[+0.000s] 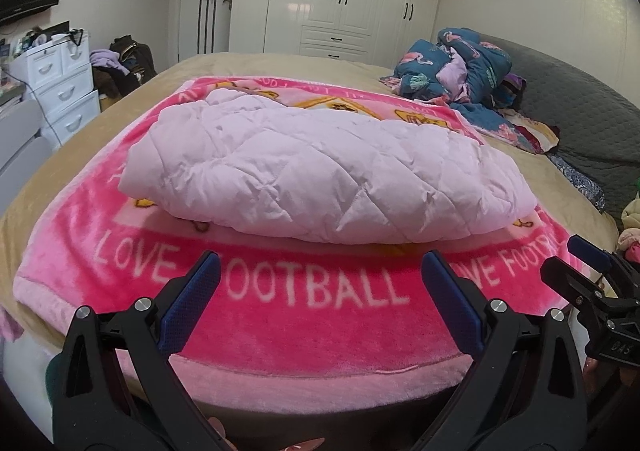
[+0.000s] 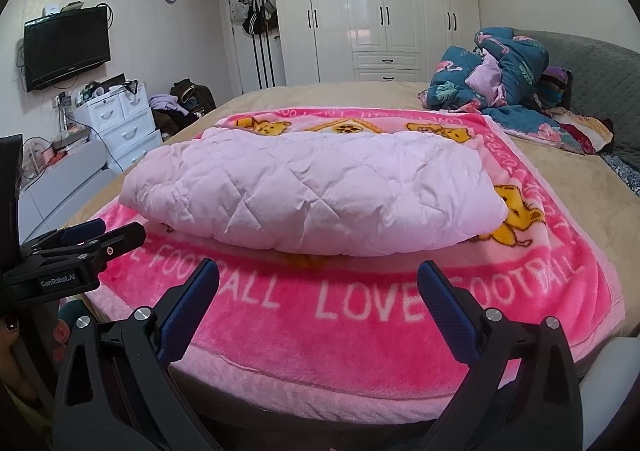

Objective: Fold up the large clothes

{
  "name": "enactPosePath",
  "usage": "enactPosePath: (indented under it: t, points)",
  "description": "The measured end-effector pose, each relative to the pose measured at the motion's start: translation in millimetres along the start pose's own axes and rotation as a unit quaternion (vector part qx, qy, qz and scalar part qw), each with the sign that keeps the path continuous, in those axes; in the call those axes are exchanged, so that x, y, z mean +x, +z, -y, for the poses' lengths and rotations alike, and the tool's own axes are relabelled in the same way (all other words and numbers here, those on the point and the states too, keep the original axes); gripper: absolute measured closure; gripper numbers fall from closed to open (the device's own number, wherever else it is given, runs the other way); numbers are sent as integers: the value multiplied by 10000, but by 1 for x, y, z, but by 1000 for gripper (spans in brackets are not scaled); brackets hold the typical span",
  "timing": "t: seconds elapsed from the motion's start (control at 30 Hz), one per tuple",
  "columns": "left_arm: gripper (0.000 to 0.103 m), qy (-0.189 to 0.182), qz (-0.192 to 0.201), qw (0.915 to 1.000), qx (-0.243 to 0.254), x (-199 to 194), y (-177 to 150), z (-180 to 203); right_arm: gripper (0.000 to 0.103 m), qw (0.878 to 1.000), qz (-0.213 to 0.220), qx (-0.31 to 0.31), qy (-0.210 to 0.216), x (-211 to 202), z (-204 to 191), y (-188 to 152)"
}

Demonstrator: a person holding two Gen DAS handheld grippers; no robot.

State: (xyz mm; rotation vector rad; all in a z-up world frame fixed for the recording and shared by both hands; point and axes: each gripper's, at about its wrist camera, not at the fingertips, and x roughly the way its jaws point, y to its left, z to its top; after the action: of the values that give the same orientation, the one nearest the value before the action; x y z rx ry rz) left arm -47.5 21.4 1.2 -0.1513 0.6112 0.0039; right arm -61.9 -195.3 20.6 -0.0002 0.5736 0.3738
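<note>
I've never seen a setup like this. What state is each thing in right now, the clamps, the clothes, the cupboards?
Left gripper: open, holding nothing.
Right gripper: open, holding nothing.
Pink coat: folded into a bundle, lying on the blanket.
Blanket: spread flat on the bed.
Blue quilt: crumpled in a heap.
Wardrobe: doors shut.
TV: screen dark.

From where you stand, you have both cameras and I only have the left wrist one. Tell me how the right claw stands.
Observer: The right claw is open and empty, short of the pink jacket.
Operator: Report the jacket's right end.
Observer: It rests on the blanket, with a yellow bear print showing just beside it.
Operator: Check the blanket's right edge.
Observer: It lies flat on the tan bed.
</note>
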Motion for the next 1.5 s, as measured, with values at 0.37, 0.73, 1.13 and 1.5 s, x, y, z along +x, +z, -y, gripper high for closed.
enactPosePath:
  t: [0.37,0.73,1.13,1.5]
  points:
    - [9,59,-40,10000,31,0,0,-2,4,10000,-20,-7,-12,1,1,1]
    - [9,56,-25,10000,17,-1,-1,-3,4,10000,3,-22,-32,1,1,1]
    - [9,73,-21,10000,32,-3,0,-3,4,10000,16,-8,-52,1,3,1]
    - [9,93,-31,9999,27,-4,0,-3,4,10000,12,-4,-59,1,4,0]
